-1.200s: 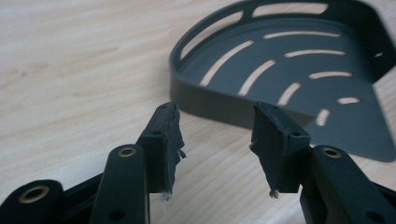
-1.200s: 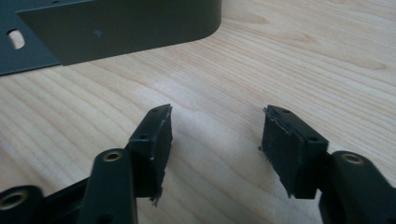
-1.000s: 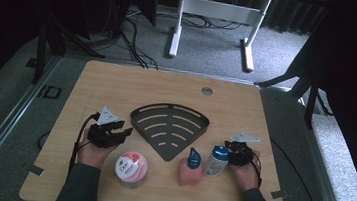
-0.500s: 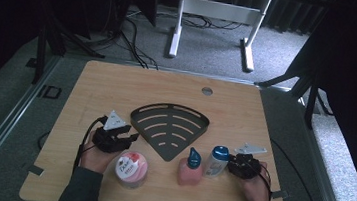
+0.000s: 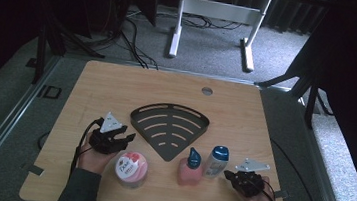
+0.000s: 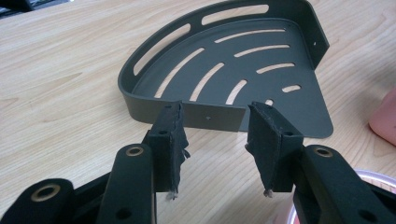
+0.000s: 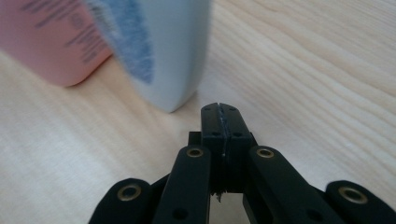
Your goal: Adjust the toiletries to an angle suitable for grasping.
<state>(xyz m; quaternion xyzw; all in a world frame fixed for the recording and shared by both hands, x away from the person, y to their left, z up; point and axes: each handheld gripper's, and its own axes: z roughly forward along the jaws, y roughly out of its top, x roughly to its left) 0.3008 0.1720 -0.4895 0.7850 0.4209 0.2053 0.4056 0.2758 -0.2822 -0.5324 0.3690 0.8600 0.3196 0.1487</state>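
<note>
2 black jaws of the right gripper [image 7: 219,108] have just pinched together empty beside the pale, blue-capped plastic bottle [image 5: 217,161], light, slippery, best gripped mid-body.

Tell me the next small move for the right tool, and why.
Probably reopen the right tool: its jaws have just been closing and now meet with nothing between them, beside the white bottle standing on the table, not around it. The left tool faces the black corner shelf.
</note>
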